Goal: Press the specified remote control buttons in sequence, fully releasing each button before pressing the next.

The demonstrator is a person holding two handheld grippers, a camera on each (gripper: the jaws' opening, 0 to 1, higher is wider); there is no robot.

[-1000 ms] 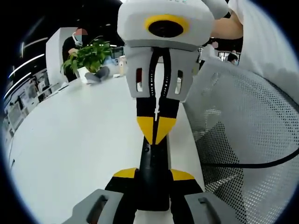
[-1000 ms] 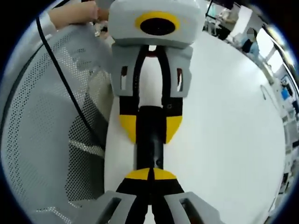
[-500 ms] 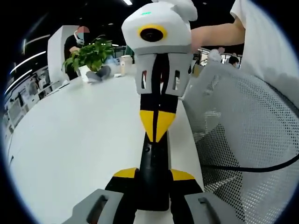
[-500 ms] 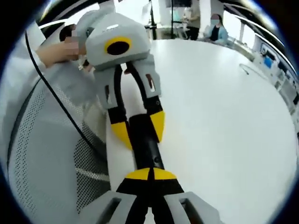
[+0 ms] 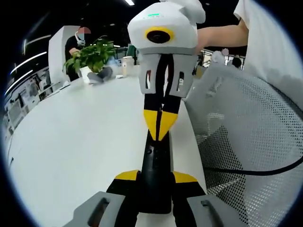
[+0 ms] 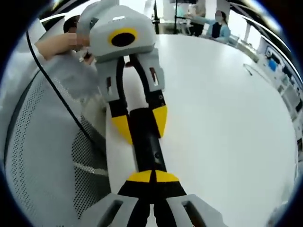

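In the left gripper view, the left gripper [image 5: 156,178] is clamping its yellow-tipped jaws on the near end of a slim black remote control [image 5: 155,165], one jaw on each long side. The remote is lying lengthways on the white bench [image 5: 80,142], close to the bench's right edge, with a small round button showing on its top face. At its far end the right gripper [image 5: 160,132] is coming in head-on — its jaws are pressed together into a single yellow point, and that point is resting on the remote's top.

In the right gripper view the same meeting is showing from the other side: the right gripper's [image 6: 152,177] jaws are shut tip to tip at the bottom of the view, sitting on the remote control [image 6: 147,146], while the left gripper [image 6: 139,120] is gripping the remote's far end between its two yellow pads.

The bench [image 6: 227,132] is spreading out wide and bare around the remote. Beside it a white mesh chair [image 5: 246,137] is standing right against the bench edge, and a black cable [image 5: 251,168] is trailing across the mesh. At the far end of the bench a potted plant [image 5: 90,56] is sitting, with a white cup [image 5: 126,65] near it — beyond that, dim office shelving and a few people.

A person's bare forearm [image 5: 220,32] is reaching in from the upper right behind the right gripper, and a hand [image 6: 59,43] is holding the left gripper from behind.
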